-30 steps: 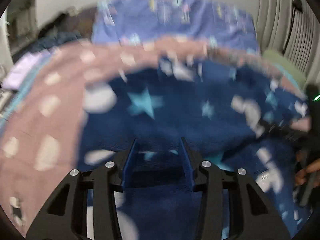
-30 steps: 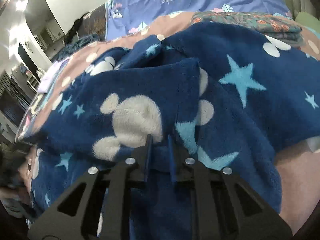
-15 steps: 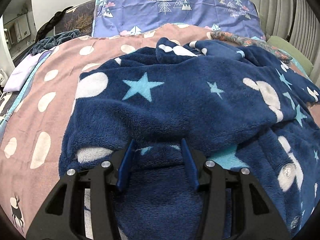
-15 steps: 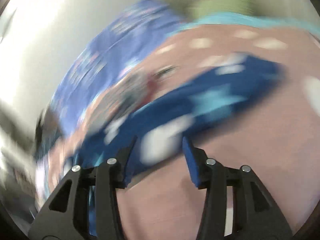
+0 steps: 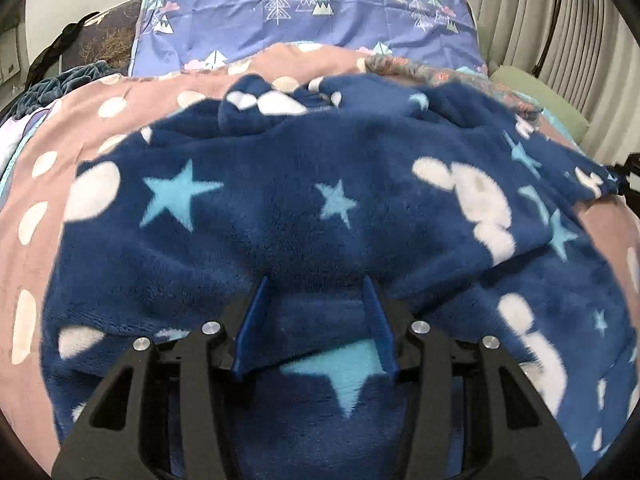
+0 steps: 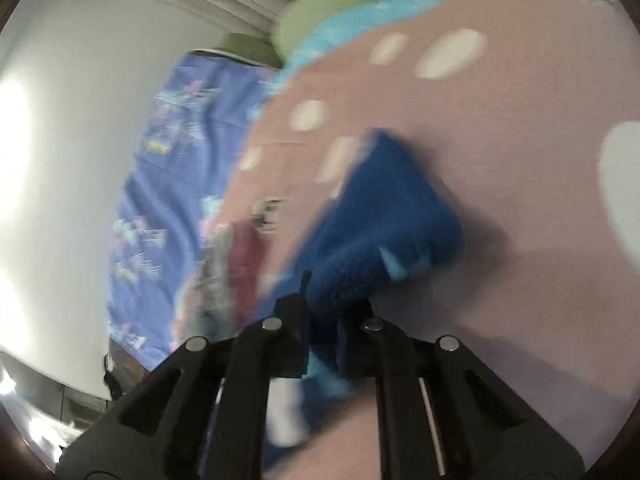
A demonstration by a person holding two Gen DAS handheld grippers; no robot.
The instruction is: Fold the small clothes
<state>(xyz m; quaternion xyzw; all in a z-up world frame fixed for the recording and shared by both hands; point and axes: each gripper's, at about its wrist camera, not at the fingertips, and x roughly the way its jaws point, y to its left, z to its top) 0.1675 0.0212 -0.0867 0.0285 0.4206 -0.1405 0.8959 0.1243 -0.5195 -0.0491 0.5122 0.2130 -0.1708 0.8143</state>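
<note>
So the fleece pyjama top (image 5: 280,216) lies spread on the pink dotted duvet (image 5: 52,184) — left gripper (image 5: 316,320) half-spread over its hem, right gripper (image 6: 320,300) just snapped shut pinching a sleeve end. Next, probably carry that sleeve inward — keep it taut.

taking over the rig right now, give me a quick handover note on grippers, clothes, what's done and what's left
Left gripper: jaws partly open, fleece between them at the near edge of the blue star-print garment; not clear that the pads press on it.
Right gripper: just closed, pinching an end of the same blue fleece, out to the side over the pink dotted bedspread.
Garment lies spread and rumpled on the bedspread, a patterned pillow behind it.
Done: right side grasped.
Left: secure the left grip, smooth the fleece, make the folds; no tidy fold visible yet.
</note>
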